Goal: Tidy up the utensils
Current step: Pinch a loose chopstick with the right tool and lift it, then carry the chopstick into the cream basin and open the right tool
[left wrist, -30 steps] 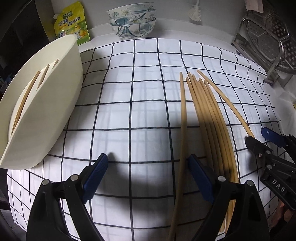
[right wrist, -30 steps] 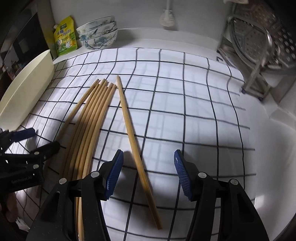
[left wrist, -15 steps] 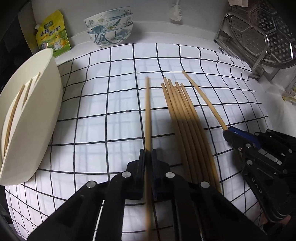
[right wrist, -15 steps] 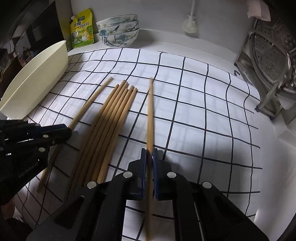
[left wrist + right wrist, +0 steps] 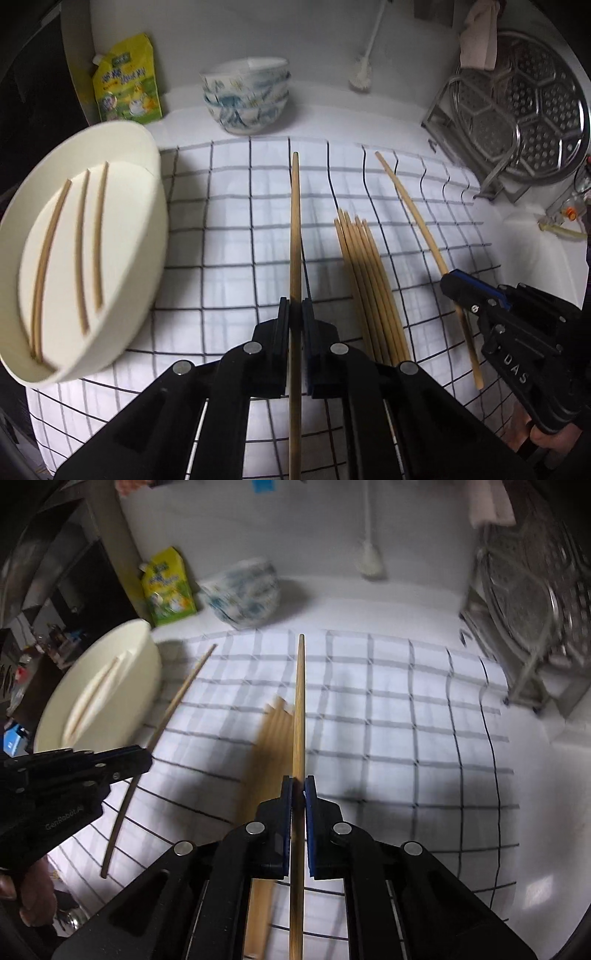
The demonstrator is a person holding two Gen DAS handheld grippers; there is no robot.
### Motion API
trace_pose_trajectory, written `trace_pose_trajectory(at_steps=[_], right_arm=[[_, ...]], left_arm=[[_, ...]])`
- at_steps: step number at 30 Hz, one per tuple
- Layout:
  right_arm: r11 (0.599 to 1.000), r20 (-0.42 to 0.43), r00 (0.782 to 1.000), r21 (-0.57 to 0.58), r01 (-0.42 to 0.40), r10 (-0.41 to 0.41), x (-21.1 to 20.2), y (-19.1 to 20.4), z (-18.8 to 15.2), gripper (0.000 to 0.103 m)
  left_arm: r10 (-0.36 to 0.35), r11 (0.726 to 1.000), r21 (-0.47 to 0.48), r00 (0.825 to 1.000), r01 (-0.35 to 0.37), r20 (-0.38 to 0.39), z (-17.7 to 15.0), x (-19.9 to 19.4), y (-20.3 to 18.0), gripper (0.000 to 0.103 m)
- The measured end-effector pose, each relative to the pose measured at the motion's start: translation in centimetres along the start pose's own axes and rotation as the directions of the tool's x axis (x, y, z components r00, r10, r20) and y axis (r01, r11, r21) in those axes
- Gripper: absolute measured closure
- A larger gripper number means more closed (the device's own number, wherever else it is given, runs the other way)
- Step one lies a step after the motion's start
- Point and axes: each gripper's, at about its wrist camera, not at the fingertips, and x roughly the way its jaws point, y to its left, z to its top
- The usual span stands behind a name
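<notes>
checkered cloth covers the bench; both my left claw [image 5: 294, 317] and right claw [image 5: 298, 794] clench one chopstick each, so i'd carry them level to the cream tray [image 5: 146, 173] far left.

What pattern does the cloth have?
White cloth with a dark grid; clearest in the left wrist view.

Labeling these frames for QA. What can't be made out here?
- Left wrist view: rear end of the chopstick in the left gripper, cut off by the bottom edge.
- Left wrist view: near ends of the bundle, hidden behind that gripper.
- Right wrist view: bundle and bowls, motion-blurred; counts unreadable.
- Right wrist view: tray contents, partly hidden by its wall and blurred.
</notes>
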Motion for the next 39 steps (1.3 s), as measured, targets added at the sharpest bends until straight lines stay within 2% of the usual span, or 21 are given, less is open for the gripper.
trace_pose_trajectory(at_steps=[7,12,15,20,24,31,39], right_arm=[[0.995,0.067,0.994,-0.042,-0.086,0.088,-1.0,6.2,4.2,0.096],[0.985,0.082,0.986,-0.097,-0.140,0.148,0.3,11.9,7.2,0.096],[0.977,0.083,0.980,-0.124,-0.172,0.183,1.7,15.4,8.8,0.096],[0.968,0.034,0.979,-0.161,-0.192,0.200,5.0,20.5,10.0,0.096],[0.965,-0.016,0.979,-0.168,-0.202,0.202,7.9,23.4,10.7,0.096],[0.974,-0.116,0.975,-0.101,-0.201,0.189,12.1,25.4,10.6,0.096],[0.983,-0.129,0.979,-0.071,-0.169,0.160,13.6,25.5,10.4,0.096]], left_arm=[[0.036,0.999,-0.035,0.995,-0.033,0.095,2.7,-4.7,4.7,0.096],[0.125,0.990,-0.085,0.980,-0.113,0.152,3.7,-7.4,10.3,0.096],[0.171,0.980,-0.126,0.972,-0.152,0.160,4.0,-8.0,14.3,0.096],[0.228,0.963,-0.177,0.965,-0.204,0.131,3.8,-7.1,20.2,0.096],[0.238,0.957,-0.193,0.966,-0.216,0.100,3.8,-5.8,23.3,0.096],[0.225,0.960,-0.178,0.973,-0.215,0.041,3.2,-2.9,25.9,0.096],[0.202,0.965,-0.165,0.979,-0.202,-0.017,2.9,-0.3,26.7,0.096]])
